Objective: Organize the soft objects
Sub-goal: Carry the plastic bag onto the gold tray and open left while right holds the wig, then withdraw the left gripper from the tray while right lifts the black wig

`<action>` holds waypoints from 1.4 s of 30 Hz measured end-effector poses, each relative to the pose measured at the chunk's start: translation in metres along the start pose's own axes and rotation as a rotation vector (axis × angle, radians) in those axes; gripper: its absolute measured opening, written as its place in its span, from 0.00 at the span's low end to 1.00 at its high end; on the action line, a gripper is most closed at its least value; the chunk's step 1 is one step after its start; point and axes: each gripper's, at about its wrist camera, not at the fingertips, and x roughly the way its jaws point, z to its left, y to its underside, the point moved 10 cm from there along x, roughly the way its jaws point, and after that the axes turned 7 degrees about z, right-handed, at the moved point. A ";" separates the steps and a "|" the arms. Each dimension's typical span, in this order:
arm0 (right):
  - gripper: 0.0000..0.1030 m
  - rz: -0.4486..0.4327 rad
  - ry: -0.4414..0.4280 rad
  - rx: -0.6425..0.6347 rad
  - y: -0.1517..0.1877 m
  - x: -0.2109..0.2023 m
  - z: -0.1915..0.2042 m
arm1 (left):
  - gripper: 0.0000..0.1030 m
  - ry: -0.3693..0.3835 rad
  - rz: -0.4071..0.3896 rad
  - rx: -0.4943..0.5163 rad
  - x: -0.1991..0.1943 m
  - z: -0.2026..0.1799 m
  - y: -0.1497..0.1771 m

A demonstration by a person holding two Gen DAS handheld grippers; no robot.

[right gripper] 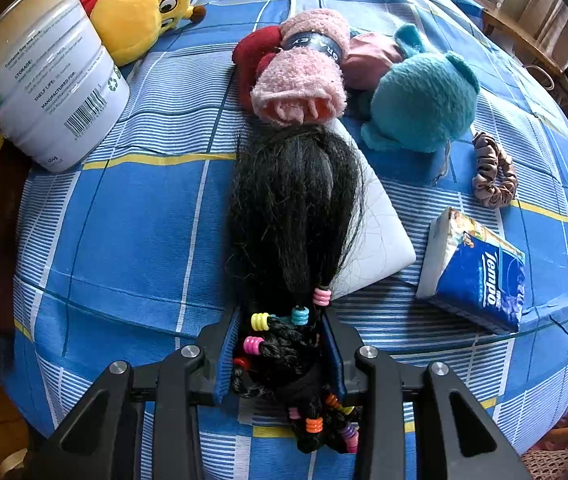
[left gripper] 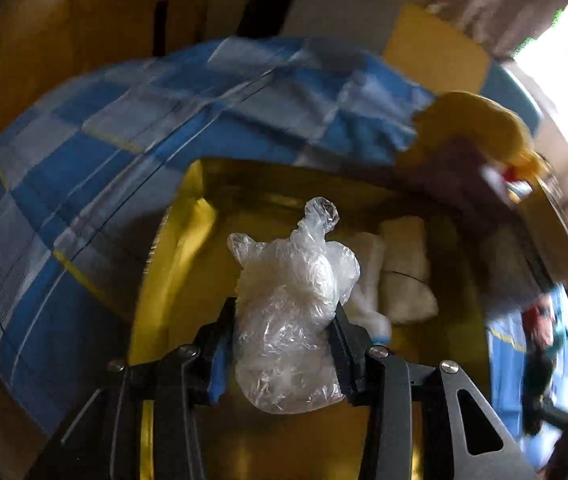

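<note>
Left wrist: left gripper (left gripper: 284, 344) clamps plastic bag (left gripper: 289, 312).

Checked blue bedsheet (right gripper: 132, 216) carries tin (right gripper: 44, 76), plush toys (right gripper: 140, 12), tissue pack (right gripper: 479, 272), scrunchie (right gripper: 493, 170)

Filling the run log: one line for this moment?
left gripper: clear plastic bag | right gripper: beaded black hair bundle

You have a crumpled clear plastic bag (left gripper: 291, 312) bunched upright over a yellow bin (left gripper: 172, 264) that already holds white rolled cloths (left gripper: 403, 268). Your black hairpiece (right gripper: 291, 216), its braids tipped with coloured beads, trails across the blue checked cloth (right gripper: 124, 240).
</note>
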 end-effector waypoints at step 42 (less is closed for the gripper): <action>0.33 -0.088 -0.160 0.099 0.004 -0.029 -0.004 | 0.70 -0.066 -0.175 0.255 -0.053 -0.058 0.076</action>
